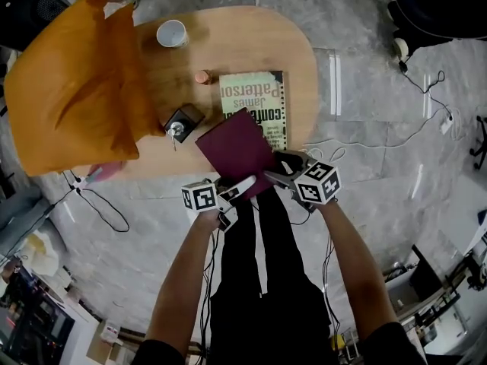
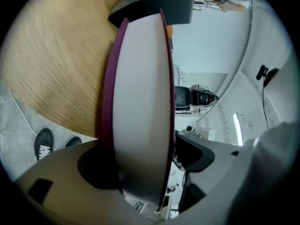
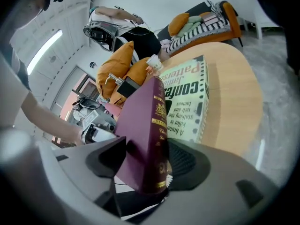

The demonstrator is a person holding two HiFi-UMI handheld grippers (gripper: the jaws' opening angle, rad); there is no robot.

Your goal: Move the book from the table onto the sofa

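A thick maroon book [image 1: 236,147] lies slanted over a green paperback [image 1: 255,97] on the oval wooden table [image 1: 228,44], its near end jutting past the table's front edge. My left gripper [image 1: 245,185] stands open around the book's near left corner; in the left gripper view the page edge [image 2: 140,102] fills the gap between the jaws [image 2: 140,158]. My right gripper [image 1: 280,167] is open around the near right corner, with the gilt spine [image 3: 150,125] between its jaws [image 3: 145,161]. In neither view do the pads clearly press on the covers.
On the table stand a white cup [image 1: 172,33], a small copper item [image 1: 202,77] and a black box [image 1: 183,122]. An orange cushion [image 1: 76,90] overlaps the table's left side. The right gripper view shows an orange sofa [image 3: 206,25] beyond. Cables [image 1: 426,105] trail over the floor.
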